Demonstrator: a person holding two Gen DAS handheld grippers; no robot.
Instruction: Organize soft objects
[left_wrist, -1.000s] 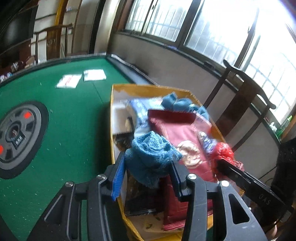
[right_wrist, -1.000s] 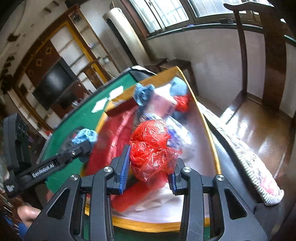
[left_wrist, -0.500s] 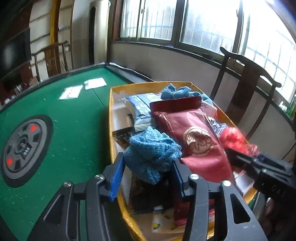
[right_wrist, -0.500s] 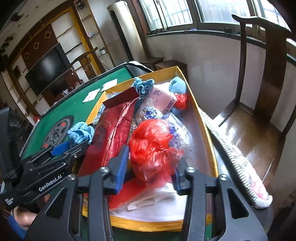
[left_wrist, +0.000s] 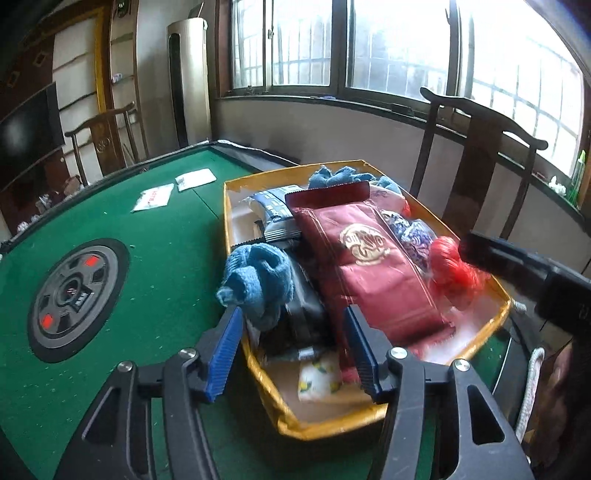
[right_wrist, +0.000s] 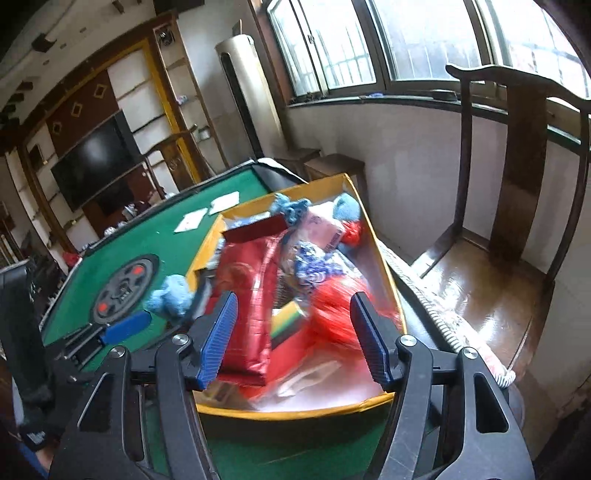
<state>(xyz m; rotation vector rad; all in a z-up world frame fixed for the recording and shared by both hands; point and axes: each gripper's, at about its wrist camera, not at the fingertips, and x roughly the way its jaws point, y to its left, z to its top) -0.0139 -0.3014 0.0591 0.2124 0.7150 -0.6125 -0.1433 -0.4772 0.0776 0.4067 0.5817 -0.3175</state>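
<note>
Release step, as I read it: my left gripper (left_wrist: 293, 345) is opening, its pads clear of the blue cloth (left_wrist: 258, 282), which lies just ahead at the near-left rim of the yellow box (left_wrist: 332, 430). My right gripper (right_wrist: 293, 338) is opening too, the red plastic bag (right_wrist: 338, 308) loose inside the box's near-right corner. Next I should back both clear of the box, without snagging the cloth off the rim.
</note>
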